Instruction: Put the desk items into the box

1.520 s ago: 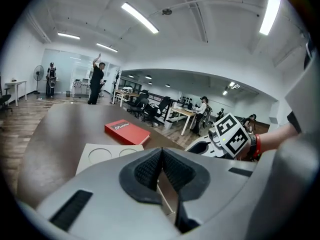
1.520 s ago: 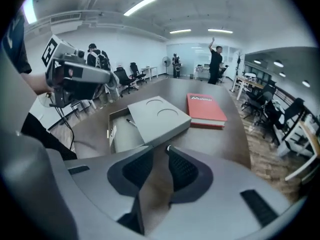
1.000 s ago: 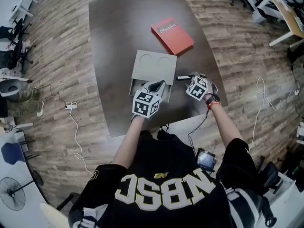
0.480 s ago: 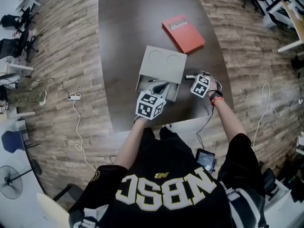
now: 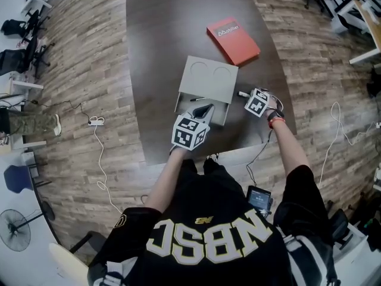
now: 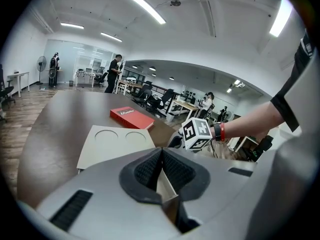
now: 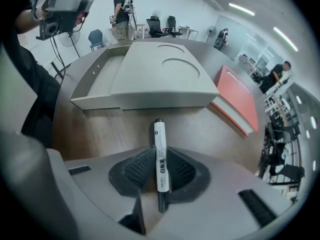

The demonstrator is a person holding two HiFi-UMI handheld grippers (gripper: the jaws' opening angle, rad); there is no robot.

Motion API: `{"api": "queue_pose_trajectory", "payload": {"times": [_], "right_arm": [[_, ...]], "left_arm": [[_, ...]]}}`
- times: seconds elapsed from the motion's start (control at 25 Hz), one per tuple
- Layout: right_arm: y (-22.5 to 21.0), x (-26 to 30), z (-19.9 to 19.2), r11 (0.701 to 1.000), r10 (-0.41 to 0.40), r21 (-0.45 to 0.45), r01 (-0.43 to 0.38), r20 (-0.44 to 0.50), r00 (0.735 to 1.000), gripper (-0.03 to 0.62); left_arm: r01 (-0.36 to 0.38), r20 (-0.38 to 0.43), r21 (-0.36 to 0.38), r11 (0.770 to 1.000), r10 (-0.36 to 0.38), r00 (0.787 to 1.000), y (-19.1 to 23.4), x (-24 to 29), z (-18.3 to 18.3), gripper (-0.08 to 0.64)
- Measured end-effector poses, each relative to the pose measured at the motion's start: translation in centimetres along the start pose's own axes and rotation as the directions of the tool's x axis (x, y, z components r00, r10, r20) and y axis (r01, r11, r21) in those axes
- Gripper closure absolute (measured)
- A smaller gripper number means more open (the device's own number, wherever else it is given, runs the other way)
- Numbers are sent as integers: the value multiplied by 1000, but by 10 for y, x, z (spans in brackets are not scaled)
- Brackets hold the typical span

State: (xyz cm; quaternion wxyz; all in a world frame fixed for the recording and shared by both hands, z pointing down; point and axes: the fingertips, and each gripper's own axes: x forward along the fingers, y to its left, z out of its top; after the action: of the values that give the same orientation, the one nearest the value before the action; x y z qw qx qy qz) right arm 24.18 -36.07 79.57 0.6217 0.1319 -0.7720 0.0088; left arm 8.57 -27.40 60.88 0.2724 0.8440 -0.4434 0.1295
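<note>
Seemingly mid-pickup: in the head view the box (image 5: 209, 79) sits mid-frame on the table (image 5: 158, 46), and the marker (image 5: 242, 93) lies just right of it, not yet inside. In the left gripper view the left gripper (image 6: 161, 154) is clamped on the box's thin wall, so a tug could drag the box. In the right gripper view the right gripper (image 7: 160, 154) has just been closing. Its pads now sit against the marker's round barrel, which could roll or slip free on lifting.
</note>
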Motion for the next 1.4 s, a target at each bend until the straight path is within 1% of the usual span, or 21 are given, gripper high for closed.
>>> {"api": "queue_pose_trajectory", "payload": {"times": [0.12, 0.2, 0.32, 0.4, 0.52, 0.64, 0.76, 1.0, 1.12, 1.24, 1.4], "right_arm": [[-2, -5, -5, 995, -28, 100, 26, 25, 999, 514], [2, -8, -5, 985, -30, 172, 23, 41, 999, 514], [8, -14, -4, 968, -38, 250, 19, 70, 997, 515], [11, -20, -3, 951, -49, 307, 15, 103, 994, 515], [10, -38, 0, 917, -92, 398, 24, 154, 984, 515], [11, -59, 7, 894, -143, 447, 37, 206, 968, 515], [21, -75, 14, 893, -167, 447, 47, 234, 958, 515], [49, -102, 27, 900, -170, 433, 54, 235, 957, 515], [64, -112, 38, 911, -174, 409, 57, 255, 951, 515], [80, -112, 47, 924, -153, 379, 42, 268, 951, 515], [95, -111, 62, 935, -117, 354, 7, 288, 951, 515]], "left_arm": [[9, 5, 4, 1000, -9, 1000, -1, -1, 3, 545], [18, 5, 11, 1000, -18, 1000, 0, -2, 5, 545], [33, 6, 17, 999, -33, 999, -1, -4, 5, 545], [46, 8, 23, 999, -46, 999, -4, -4, 6, 545], [63, 9, 34, 997, -63, 998, -7, -5, 8, 545], [79, 9, 40, 996, -79, 997, -6, -7, 10, 545], [95, 12, 44, 995, -95, 995, -7, -11, 13, 545], [113, 9, 50, 992, -114, 993, -9, -17, 11, 545], [115, 8, 50, 992, -116, 993, -9, -21, 9, 545], [110, 9, 47, 993, -111, 994, -7, -26, 5, 545], [94, 9, 44, 995, -95, 995, -2, -35, 1, 545]]}}
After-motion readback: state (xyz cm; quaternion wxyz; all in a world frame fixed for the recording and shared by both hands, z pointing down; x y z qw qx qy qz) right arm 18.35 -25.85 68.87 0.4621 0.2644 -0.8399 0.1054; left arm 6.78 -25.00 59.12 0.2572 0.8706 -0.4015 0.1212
